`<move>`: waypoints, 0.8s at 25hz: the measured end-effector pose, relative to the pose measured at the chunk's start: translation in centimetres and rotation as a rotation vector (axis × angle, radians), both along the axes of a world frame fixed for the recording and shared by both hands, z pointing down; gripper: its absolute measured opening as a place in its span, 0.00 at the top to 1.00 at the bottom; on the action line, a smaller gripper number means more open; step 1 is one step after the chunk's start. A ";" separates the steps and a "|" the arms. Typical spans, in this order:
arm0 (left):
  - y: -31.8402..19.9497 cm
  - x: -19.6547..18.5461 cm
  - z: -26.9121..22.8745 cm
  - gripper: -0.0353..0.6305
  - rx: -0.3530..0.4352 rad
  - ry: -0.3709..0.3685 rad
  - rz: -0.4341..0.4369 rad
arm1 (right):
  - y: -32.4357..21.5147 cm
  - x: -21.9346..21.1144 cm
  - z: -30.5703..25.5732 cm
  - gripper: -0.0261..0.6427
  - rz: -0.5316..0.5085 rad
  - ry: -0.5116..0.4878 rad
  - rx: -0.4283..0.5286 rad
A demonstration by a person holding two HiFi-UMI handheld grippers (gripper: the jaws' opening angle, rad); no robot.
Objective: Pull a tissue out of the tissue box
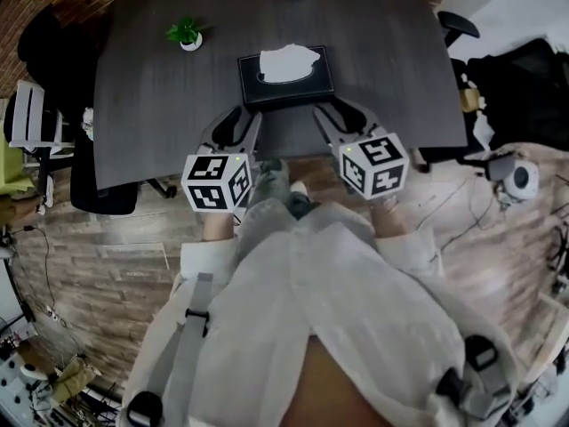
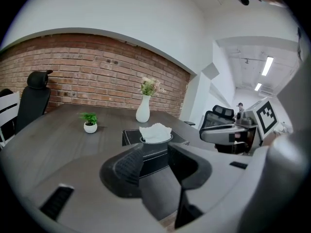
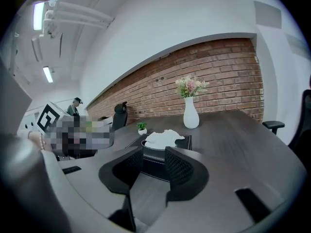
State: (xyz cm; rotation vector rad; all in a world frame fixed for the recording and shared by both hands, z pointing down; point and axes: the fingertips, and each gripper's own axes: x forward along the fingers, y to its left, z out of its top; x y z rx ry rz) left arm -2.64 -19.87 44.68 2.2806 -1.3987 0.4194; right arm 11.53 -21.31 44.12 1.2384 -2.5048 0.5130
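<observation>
Two open grippers lined up in front of the tissue box (image 1: 284,85)

Both the left gripper (image 1: 238,121) and the right gripper (image 1: 336,114) are held over the near edge of the dark table (image 1: 151,114), jaws spread apart with nothing pinched between them on either one. The black box is sat on the table just beyond the fingertips, roughly centred between the two, and it's seen through the gap of each pair of jaws in the gripper views. A white tissue (image 1: 289,62) is bunched up out of the opening on top, untouched. Further back, a small potted plant (image 1: 185,34) is parked off to the left and a white vase (image 2: 143,111) with flowers is stood at the far side.
</observation>
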 end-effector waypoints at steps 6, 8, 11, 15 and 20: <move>-2.2 -0.9 0.8 0.74 -0.032 0.004 0.018 | -2.3 0.0 -0.1 0.78 0.027 0.027 -0.003; -3.3 -1.3 1.1 0.74 -0.039 0.005 0.023 | -3.4 -0.2 -0.2 0.78 0.036 0.035 0.001; -4.7 -1.7 1.8 0.71 -0.054 -0.002 0.027 | -5.0 -0.6 -0.5 0.78 0.038 0.050 0.003; -6.3 -2.2 2.7 0.69 -0.087 0.010 0.039 | -7.0 -1.3 -0.6 0.78 0.033 0.080 0.003; -7.7 -1.6 4.0 0.68 -0.130 0.052 0.089 | -9.2 -2.1 -0.2 0.78 -0.007 0.165 -0.008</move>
